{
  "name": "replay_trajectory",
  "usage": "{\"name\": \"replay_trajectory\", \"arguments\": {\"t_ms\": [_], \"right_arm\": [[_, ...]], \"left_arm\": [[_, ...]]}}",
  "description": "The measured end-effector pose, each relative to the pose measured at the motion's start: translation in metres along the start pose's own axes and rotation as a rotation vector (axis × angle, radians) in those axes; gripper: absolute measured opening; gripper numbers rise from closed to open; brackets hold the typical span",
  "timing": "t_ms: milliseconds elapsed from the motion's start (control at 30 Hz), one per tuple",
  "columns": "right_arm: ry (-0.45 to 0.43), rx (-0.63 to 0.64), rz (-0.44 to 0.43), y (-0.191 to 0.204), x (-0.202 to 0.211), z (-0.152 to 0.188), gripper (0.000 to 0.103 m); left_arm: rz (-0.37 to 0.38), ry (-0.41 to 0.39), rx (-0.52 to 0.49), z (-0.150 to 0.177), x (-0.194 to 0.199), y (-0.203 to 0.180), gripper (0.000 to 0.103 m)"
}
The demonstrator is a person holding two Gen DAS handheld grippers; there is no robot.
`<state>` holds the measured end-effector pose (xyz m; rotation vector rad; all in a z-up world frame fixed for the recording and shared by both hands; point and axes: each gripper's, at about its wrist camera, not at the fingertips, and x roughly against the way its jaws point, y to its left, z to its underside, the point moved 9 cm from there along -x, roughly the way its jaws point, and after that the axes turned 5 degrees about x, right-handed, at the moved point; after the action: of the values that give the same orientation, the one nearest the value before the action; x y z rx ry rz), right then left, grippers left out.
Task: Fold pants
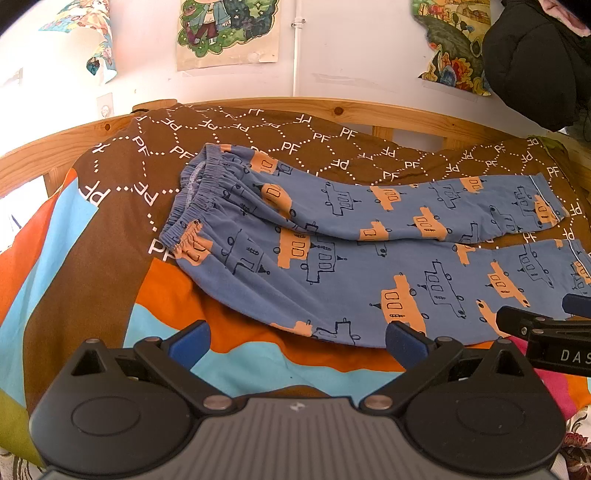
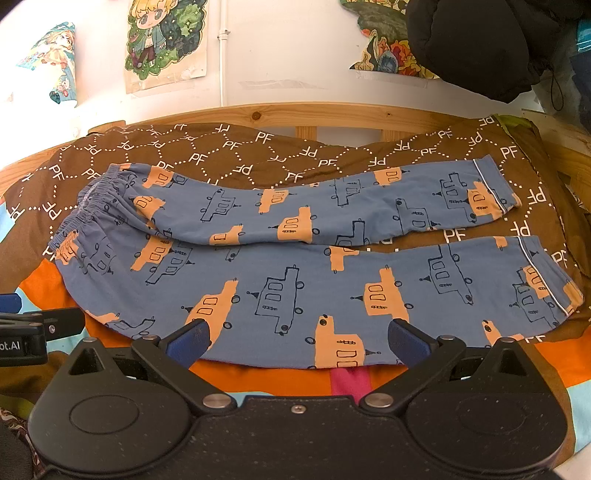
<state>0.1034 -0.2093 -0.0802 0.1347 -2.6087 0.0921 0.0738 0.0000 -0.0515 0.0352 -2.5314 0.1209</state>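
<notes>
Blue pants (image 1: 332,236) with orange and outlined boat prints lie flat on the bed, waistband (image 1: 192,199) to the left, both legs stretched right, cuffs at the far right. My left gripper (image 1: 297,341) is open and empty, just short of the near leg's edge. My right gripper (image 2: 297,341) is open and empty, its blue fingertips (image 2: 192,339) over the near leg's front edge. The pants fill the right wrist view (image 2: 295,258). The right gripper shows at the left view's right edge (image 1: 546,325).
The bed has a brown "PF" patterned cover (image 1: 221,144) and orange and blue cover (image 1: 166,295). A wooden bed frame (image 2: 332,114) runs behind, then a white wall with posters (image 1: 227,29). A black jacket (image 2: 480,44) hangs top right.
</notes>
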Motion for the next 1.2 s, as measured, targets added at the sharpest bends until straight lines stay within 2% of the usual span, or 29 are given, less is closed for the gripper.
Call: {"name": "replay_trajectory", "arguments": {"t_ms": [500,600,767,967,1133,1200], "right_arm": [[0.000,0.001,0.004,-0.001,0.002,-0.005,0.102],[0.004,-0.001,0.007,0.000,-0.007,0.006,0.102],[0.011,0.007,0.006,0.002,-0.003,0.001,0.102],[0.049,0.025,0.017,-0.001,-0.010,0.002,0.102],[0.093,0.059,-0.036,0.002,-0.021,-0.005,0.102],[0.111,0.096,-0.094,0.003,-0.027,-0.014,0.102]], "left_arm": [[-0.001,0.001,0.000,0.000,0.000,0.000,0.103],[-0.001,0.002,0.000,0.000,0.000,0.000,0.103],[-0.001,0.016,0.000,0.002,-0.009,0.011,0.103],[-0.006,0.052,0.002,0.005,-0.015,0.006,0.103],[-0.007,0.069,0.004,-0.005,-0.021,0.003,0.103],[-0.004,0.055,-0.006,-0.015,-0.022,0.001,0.103]]}}
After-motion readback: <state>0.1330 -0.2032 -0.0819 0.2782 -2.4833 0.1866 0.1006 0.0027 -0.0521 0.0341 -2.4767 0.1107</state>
